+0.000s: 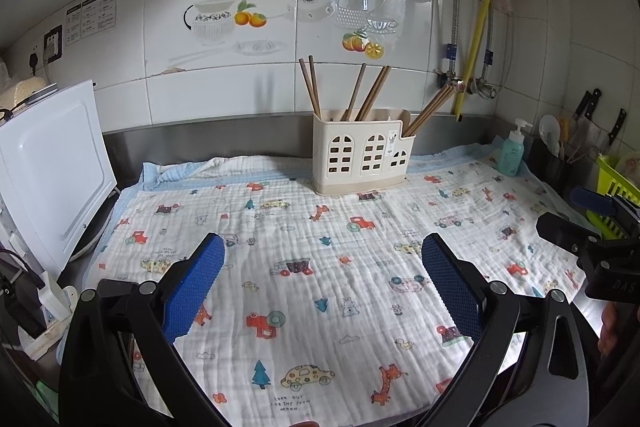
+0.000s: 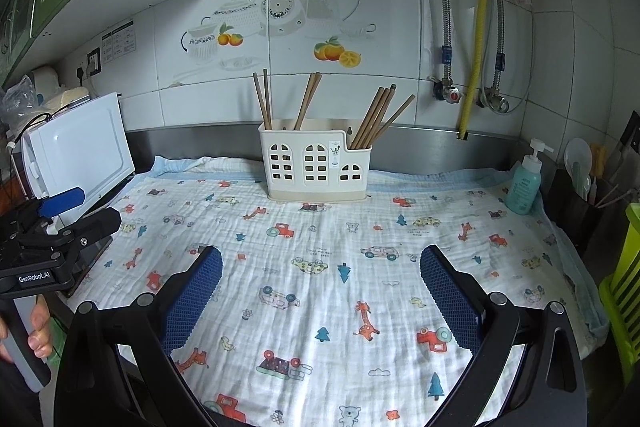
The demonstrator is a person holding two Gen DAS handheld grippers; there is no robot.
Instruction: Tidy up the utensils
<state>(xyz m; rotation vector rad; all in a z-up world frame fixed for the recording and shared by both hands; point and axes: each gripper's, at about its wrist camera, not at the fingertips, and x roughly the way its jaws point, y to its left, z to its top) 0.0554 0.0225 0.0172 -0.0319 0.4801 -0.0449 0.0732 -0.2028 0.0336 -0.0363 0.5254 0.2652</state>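
Slim wooden chopsticks (image 1: pixel 360 95) stood in arch-windowed cream plastic holder (image 1: pixel 362 155) at far centre, crinkled printed muslin cloth (image 1: pixel 320 259) spread beneath, left gripper (image 1: pixel 322 281) and right gripper (image 2: pixel 320 291) both held spread, empty.

Wooden chopsticks (image 2: pixel 376 115), plastic holder (image 2: pixel 316 163), crinkled cloth (image 2: pixel 320 267).

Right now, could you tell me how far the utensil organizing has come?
Brown wooden chopsticks all stand in the cream plastic holder with arched windows; none lie on the cartoon-printed cloth. The left gripper and right gripper are open and empty. Nothing visibly remains.
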